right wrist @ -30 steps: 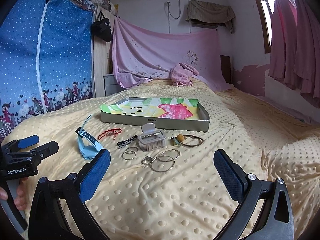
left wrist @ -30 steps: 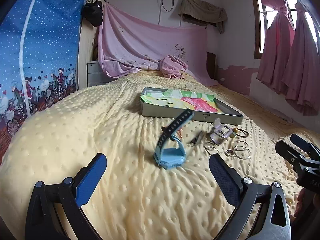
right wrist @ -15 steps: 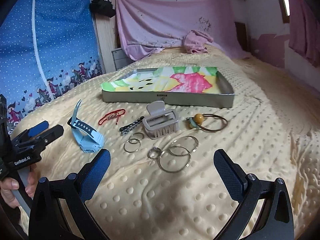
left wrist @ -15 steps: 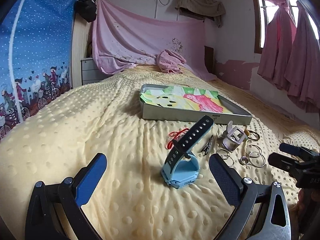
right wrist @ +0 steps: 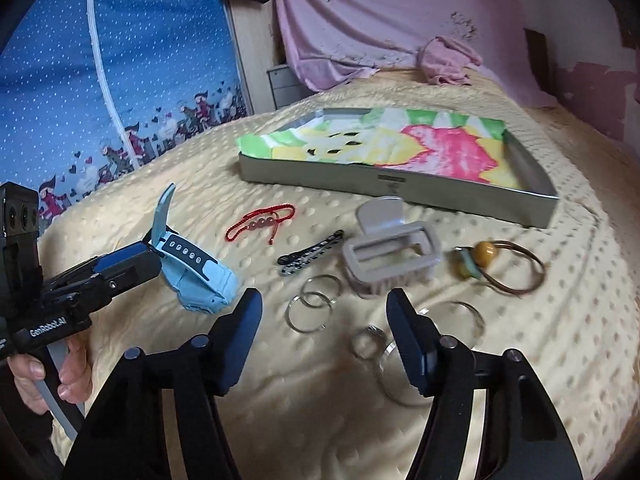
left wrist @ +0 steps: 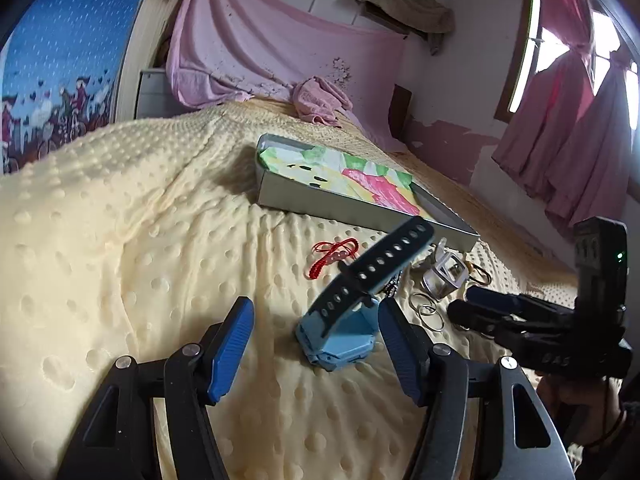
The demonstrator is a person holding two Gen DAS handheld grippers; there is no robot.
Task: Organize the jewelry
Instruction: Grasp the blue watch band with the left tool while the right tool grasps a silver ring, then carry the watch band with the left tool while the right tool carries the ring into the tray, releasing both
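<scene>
A light blue watch with a dark strap stands on the yellow blanket; it also shows in the right wrist view. My left gripper is open, its fingers on either side of the watch. My right gripper is open above several silver rings. A red string bracelet, a dark hair clip, a grey claw clip, and a brown hair tie with an amber bead lie in front of a grey tray lined with colourful paper.
The bed's dotted yellow blanket covers everything near. A pink towel lies at the far end of the bed. A blue patterned curtain hangs at the left.
Both grippers have moved forward and down toward the items. The left gripper's fingers now flank the watch. The right gripper has come closer over the rings.
</scene>
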